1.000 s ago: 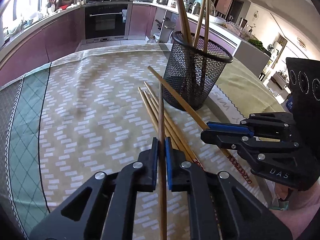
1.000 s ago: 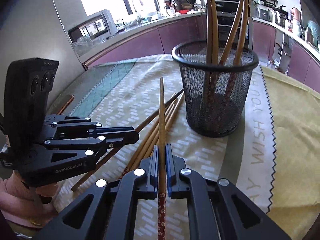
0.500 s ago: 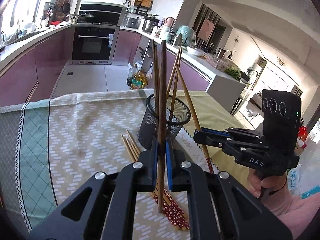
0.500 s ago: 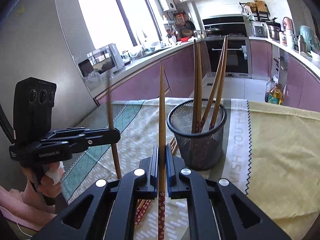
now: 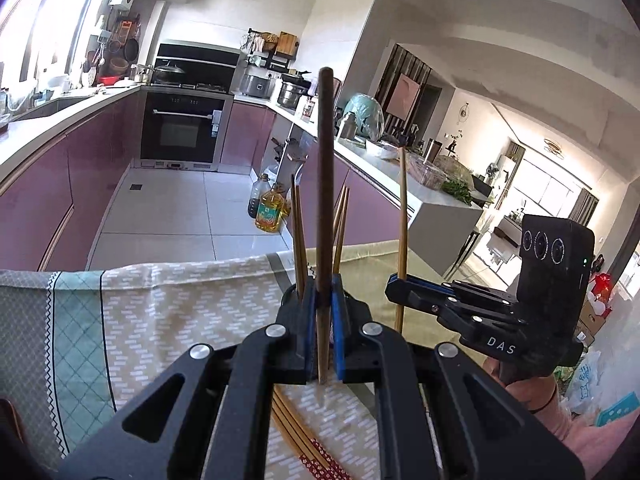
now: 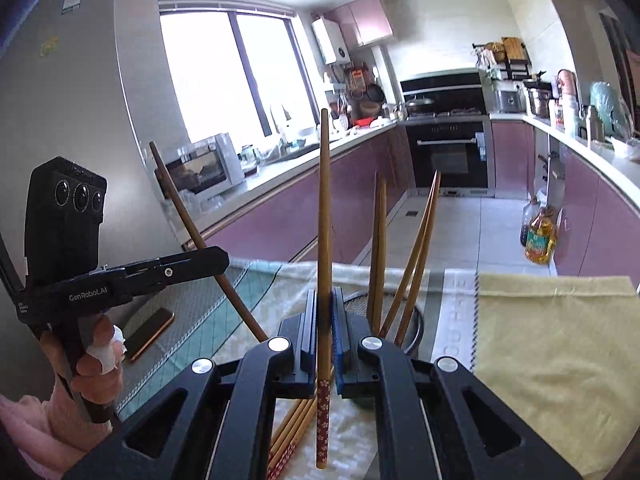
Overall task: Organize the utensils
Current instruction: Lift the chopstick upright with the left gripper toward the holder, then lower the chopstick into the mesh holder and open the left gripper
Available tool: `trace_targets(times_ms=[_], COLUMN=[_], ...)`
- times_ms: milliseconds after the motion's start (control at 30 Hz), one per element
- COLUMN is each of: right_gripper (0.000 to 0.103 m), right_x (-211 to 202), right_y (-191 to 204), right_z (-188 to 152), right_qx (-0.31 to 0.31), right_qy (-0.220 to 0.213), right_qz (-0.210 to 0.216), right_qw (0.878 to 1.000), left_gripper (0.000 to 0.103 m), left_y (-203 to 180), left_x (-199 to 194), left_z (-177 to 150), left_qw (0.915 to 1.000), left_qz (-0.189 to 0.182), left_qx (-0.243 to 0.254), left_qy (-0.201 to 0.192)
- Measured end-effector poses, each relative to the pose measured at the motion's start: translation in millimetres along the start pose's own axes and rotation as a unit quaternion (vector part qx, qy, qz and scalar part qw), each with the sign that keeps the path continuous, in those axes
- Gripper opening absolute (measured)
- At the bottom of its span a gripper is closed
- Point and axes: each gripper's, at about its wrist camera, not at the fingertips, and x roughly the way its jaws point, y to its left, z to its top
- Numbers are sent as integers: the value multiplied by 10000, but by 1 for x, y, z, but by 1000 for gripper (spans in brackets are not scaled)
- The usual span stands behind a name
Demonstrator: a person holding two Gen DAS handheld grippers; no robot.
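My left gripper [image 5: 323, 300] is shut on a wooden chopstick [image 5: 325, 184] and holds it upright above the table. My right gripper [image 6: 324, 312] is shut on another chopstick [image 6: 324, 216] with a red flowered end, also upright. The right gripper also shows in the left wrist view [image 5: 394, 284], and the left gripper in the right wrist view [image 6: 220, 258]. The black mesh holder [image 6: 414, 320] sits just beyond the right gripper, mostly hidden, with several chopsticks [image 6: 378, 248] standing in it. Several loose chopsticks [image 5: 296, 432] lie on the tablecloth below.
The table carries a patterned beige and teal cloth [image 5: 160, 320] and a yellow cloth [image 6: 552, 344]. A phone [image 6: 150, 332] lies on the table at the left. Purple kitchen cabinets [image 6: 304, 216], an oven and an oil bottle on the floor [image 5: 269, 212] lie beyond.
Both grippers have lifted their chopsticks off the table and tilted them upright. Both have risen, so the holder now sits low behind the fingers.
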Motion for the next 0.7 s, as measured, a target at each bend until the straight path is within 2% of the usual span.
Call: trace_targets(times_ms=[167, 300, 533, 700], right_gripper=[6, 6, 6, 6], right_x=[1, 10, 38, 51], right_y=[-9, -16, -23, -27], right_z=[25, 35, 26, 15], right_qx=[60, 85, 115, 209], right_qy=[-412, -517, -235, -17], right_qz=[-163, -280, -387, -424], right_qw=[9990, 9982, 9989, 9989], left_gripper=[8, 8, 8, 7], left_y=[-5, -7, -10, -7], left_x=[1, 13, 40, 47], left_z=[26, 38, 36, 40], left_qw=[9996, 9994, 9989, 9999], left_qz=[40, 149, 359, 124], left_qx=[93, 192, 296, 90], left_qy=[-281, -246, 9, 16])
